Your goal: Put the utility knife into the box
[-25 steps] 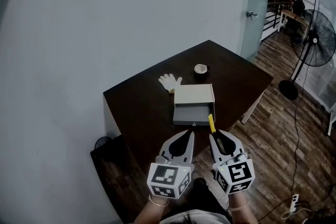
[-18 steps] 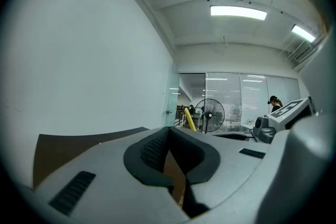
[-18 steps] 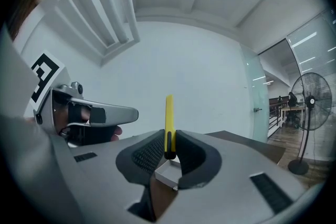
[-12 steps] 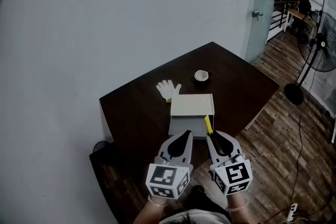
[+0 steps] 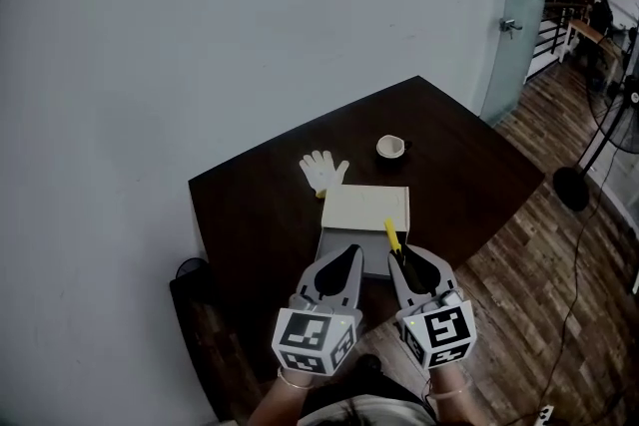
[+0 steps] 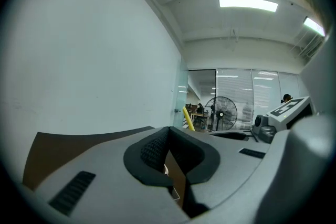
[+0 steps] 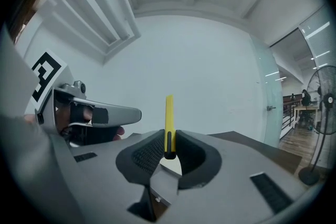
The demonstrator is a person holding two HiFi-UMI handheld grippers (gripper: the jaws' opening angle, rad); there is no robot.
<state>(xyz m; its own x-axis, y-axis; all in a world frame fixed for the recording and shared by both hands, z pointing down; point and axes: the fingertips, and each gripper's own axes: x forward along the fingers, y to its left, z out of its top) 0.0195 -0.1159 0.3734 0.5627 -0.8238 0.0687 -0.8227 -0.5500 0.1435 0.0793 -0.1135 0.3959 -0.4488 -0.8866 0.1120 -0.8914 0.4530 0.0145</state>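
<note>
A yellow utility knife (image 5: 392,235) sticks out past the tips of my right gripper (image 5: 406,257), which is shut on it. In the right gripper view the knife (image 7: 169,122) stands upright between the dark pads. The pale grey box (image 5: 364,212) lies on the dark table (image 5: 250,214), its open drawer partly hidden behind both grippers. My left gripper (image 5: 351,252) hovers beside the right one over the box's near edge, shut with nothing in it. In the left gripper view the jaws (image 6: 167,150) meet and the knife (image 6: 188,118) shows beyond them.
A white glove (image 5: 322,171) lies behind the box and a small cup (image 5: 390,148) stands farther back right. A grey wall borders the table at left. A dark lower stand (image 5: 215,334) is at the near left. Wooden floor and a fan (image 5: 626,115) lie right.
Both grippers have moved forward over the box's near edge, so the drawer front is now covered. The knife stays clamped in the right gripper.
</note>
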